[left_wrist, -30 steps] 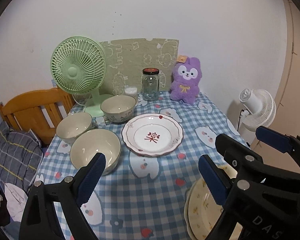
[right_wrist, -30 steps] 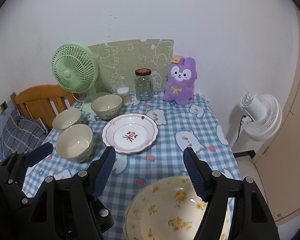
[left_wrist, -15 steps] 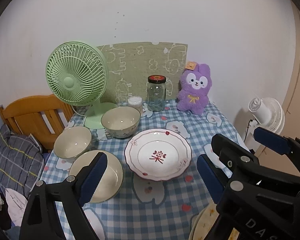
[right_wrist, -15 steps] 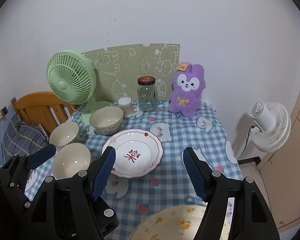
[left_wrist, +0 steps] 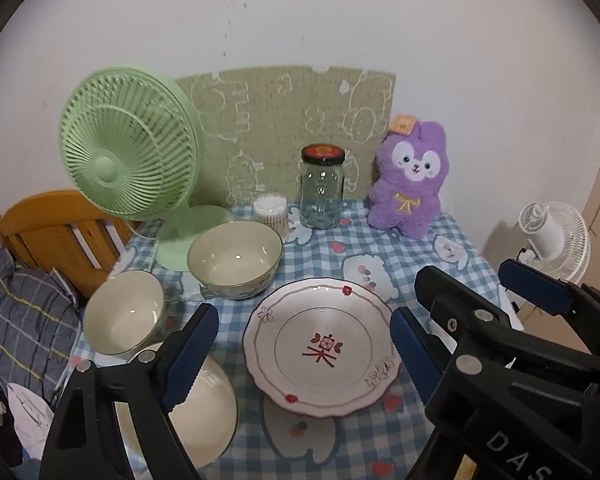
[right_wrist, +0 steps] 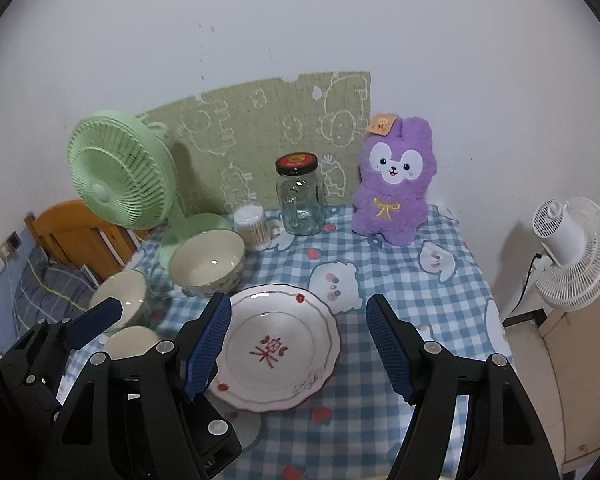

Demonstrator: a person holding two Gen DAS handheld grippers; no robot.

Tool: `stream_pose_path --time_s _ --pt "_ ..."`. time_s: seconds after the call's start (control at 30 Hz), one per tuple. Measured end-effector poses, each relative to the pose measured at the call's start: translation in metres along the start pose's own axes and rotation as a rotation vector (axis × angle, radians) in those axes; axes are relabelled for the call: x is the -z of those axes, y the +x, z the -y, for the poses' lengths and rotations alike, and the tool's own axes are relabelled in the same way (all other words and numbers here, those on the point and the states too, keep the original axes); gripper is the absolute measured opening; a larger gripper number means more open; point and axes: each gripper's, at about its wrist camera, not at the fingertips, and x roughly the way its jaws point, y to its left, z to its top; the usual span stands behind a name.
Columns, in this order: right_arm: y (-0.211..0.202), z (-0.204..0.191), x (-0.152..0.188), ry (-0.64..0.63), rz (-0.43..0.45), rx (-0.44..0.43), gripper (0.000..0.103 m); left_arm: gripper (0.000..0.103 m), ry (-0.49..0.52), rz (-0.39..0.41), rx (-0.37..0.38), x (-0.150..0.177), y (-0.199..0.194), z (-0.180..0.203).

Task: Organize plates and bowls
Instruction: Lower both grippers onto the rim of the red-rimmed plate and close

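Observation:
A white plate with a red flower point(left_wrist: 320, 344) point(right_wrist: 276, 344) lies mid-table on the blue checked cloth point(left_wrist: 380, 252). Three cream bowls stand to its left: one at the back point(left_wrist: 234, 258) point(right_wrist: 206, 262), one at the left point(left_wrist: 122, 312) point(right_wrist: 120, 296), and one nearest point(left_wrist: 204, 400) point(right_wrist: 130, 342), partly hidden by my fingers. My left gripper point(left_wrist: 304, 344) hovers above the plate's near side, its jaws wide but closing, with nothing gripped. My right gripper point(right_wrist: 298, 320) hangs open beside it over the plate's right half. Neither touches a dish.
Along the back wall stand a green desk fan point(left_wrist: 128, 152), a tub of cotton swabs point(left_wrist: 271, 214), a glass jar with a black lid point(left_wrist: 322, 192) and a purple plush toy point(left_wrist: 410, 184). A wooden chair point(left_wrist: 56, 232) stands left of the table and a white fan point(left_wrist: 552, 236) to the right.
Both grippers have moved forward over the table toward the back wall. The yellow flowered plate has dropped out of the bottom of both views, and the red-flowered plate now shows between the fingers.

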Motion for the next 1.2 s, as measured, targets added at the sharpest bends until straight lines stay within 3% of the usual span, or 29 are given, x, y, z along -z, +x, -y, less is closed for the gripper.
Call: stream_pose_path --time_s 0.1,0.23,0.4,0.9,1.2 --pt "0.025 0.004 -0.002 -0.012 -0.032 0.015 0.073 0.089 0.003 -0.021 -0.013 0.001 0.02 0.0" --pt "0.051 0.011 0.006 0.0 -0.062 -0.019 0.073 0.081 -0.01 -0.059 0.003 0.009 0.043 -0.002" --pt "0.08 0.022 0.014 0.031 -0.089 0.004 0.073 0.081 -0.023 -0.094 -0.009 0.015 0.068 0.001" --pt "0.134 0.036 0.028 0.022 -0.172 0.089 0.073 0.08 -0.055 -0.192 -0.081 0.028 0.121 0.001" --pt "0.152 0.034 0.032 0.02 -0.203 0.102 0.073 0.08 -0.046 -0.192 -0.127 0.03 0.134 -0.004"
